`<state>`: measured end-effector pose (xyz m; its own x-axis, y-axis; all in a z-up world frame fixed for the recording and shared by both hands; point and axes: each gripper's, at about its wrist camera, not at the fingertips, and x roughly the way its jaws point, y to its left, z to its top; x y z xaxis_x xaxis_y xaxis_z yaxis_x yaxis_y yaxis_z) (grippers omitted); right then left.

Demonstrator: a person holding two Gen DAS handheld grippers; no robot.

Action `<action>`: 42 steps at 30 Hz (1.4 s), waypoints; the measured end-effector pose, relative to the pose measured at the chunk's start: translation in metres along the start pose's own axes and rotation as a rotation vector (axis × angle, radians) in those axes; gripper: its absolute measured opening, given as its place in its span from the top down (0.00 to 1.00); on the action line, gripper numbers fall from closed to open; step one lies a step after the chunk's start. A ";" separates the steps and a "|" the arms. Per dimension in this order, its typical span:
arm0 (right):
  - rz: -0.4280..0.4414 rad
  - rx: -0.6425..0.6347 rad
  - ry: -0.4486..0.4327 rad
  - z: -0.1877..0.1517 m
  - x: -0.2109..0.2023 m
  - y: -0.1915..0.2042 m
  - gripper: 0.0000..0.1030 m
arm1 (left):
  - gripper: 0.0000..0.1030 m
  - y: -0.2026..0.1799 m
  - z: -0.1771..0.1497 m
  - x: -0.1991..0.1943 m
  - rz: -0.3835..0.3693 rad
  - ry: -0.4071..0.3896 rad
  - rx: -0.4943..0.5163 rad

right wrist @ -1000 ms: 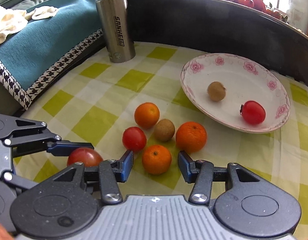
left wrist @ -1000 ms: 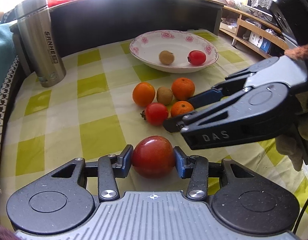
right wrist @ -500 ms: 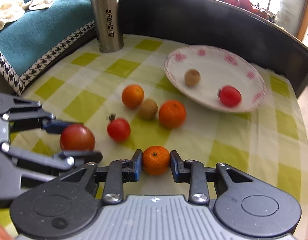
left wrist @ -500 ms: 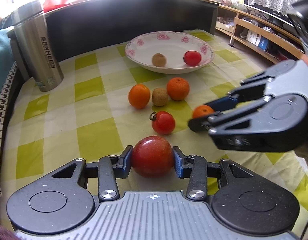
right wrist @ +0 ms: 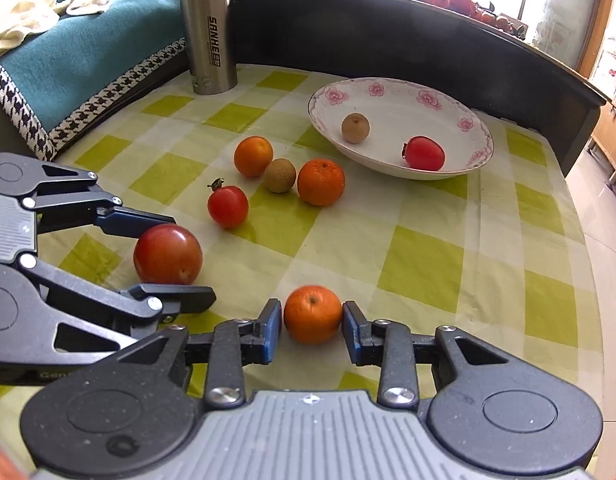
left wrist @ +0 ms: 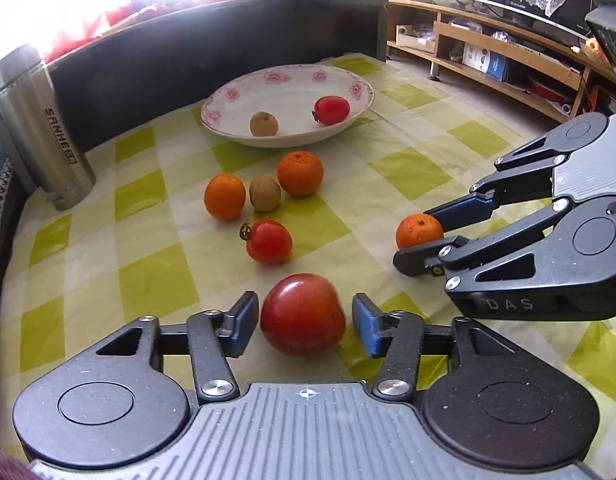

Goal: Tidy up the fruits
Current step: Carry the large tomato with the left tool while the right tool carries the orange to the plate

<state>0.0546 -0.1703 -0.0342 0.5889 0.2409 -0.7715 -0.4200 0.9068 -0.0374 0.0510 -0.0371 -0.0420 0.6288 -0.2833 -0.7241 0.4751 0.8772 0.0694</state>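
A big red tomato (left wrist: 303, 314) rests on the checked cloth between the fingers of my left gripper (left wrist: 304, 320), which is open with a gap on each side. My right gripper (right wrist: 311, 316) is shut on a small orange (right wrist: 313, 314) low over the cloth; the left wrist view shows that gripper (left wrist: 414, 236) at the right. A flowered plate (left wrist: 228, 96) at the back holds a brown fruit (left wrist: 264, 124) and a small tomato (left wrist: 331, 110). Two oranges (left wrist: 225, 197) (left wrist: 300, 173), another brown fruit (left wrist: 265, 194) and a tomato (left wrist: 269, 241) lie between.
A steel flask (left wrist: 44, 132) stands at the back left. A dark curved board (right wrist: 388, 36) walls the table's far side. A teal cushion (right wrist: 88, 52) lies past the left edge. The table's right edge (right wrist: 576, 208) drops to the floor.
My left gripper has opened and let go of the big tomato. The right gripper closed on the small orange and carried it right, away from the cluster.
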 end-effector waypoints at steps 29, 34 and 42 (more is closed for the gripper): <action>-0.064 0.009 -0.001 0.010 0.000 -0.001 0.66 | 0.51 -0.011 0.012 0.005 0.060 0.023 0.018; -0.089 0.025 -0.004 0.015 -0.001 -0.004 0.66 | 0.51 -0.012 0.019 0.007 0.069 0.017 0.017; -0.121 0.026 -0.013 0.021 -0.001 -0.005 0.66 | 0.51 -0.012 0.027 0.009 0.089 0.006 0.044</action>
<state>0.0704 -0.1682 -0.0198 0.6430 0.1332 -0.7542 -0.3276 0.9380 -0.1136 0.0680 -0.0607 -0.0311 0.6663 -0.2026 -0.7176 0.4440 0.8810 0.1634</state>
